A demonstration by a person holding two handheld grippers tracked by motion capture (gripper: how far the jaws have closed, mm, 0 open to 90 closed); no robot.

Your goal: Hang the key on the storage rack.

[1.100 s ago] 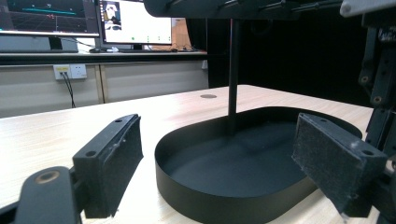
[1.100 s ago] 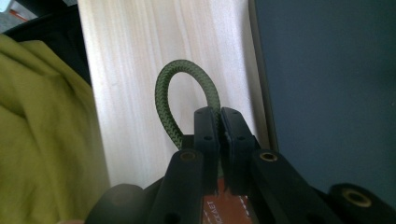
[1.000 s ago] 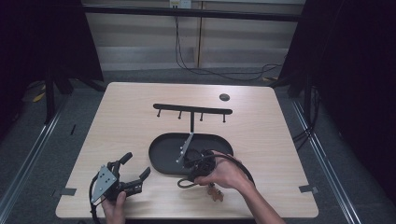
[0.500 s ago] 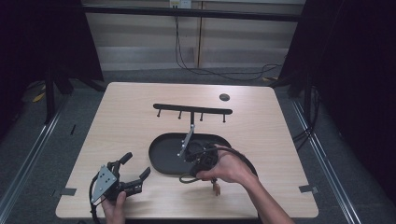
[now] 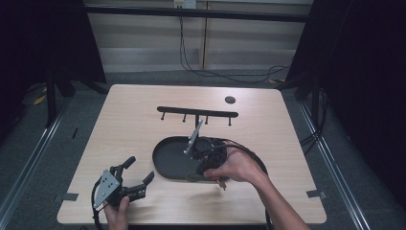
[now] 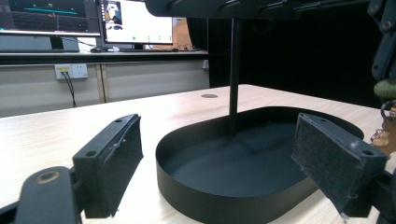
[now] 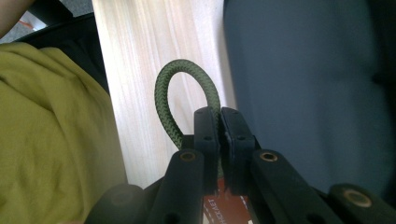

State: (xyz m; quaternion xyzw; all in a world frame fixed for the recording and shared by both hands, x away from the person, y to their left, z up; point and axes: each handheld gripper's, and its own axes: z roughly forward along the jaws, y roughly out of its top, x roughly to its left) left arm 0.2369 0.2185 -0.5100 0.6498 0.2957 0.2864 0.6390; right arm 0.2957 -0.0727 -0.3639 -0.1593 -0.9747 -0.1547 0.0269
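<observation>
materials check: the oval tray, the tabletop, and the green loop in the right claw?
Oval tray: looks like thin metal with a matte black coating; the wall is slim and even with a faint sheen, though plastic can't be ruled out. Tabletop: pale wood or wood-look laminate, with visible grain lines. Green loop: braided cord, probably a synthetic fibre; the weave pattern is clear where the right claw pinches it.

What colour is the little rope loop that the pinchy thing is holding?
Dark green, with a braided weave. The rope loop shows best in the right gripper view, pinched between the black fingers.
</observation>
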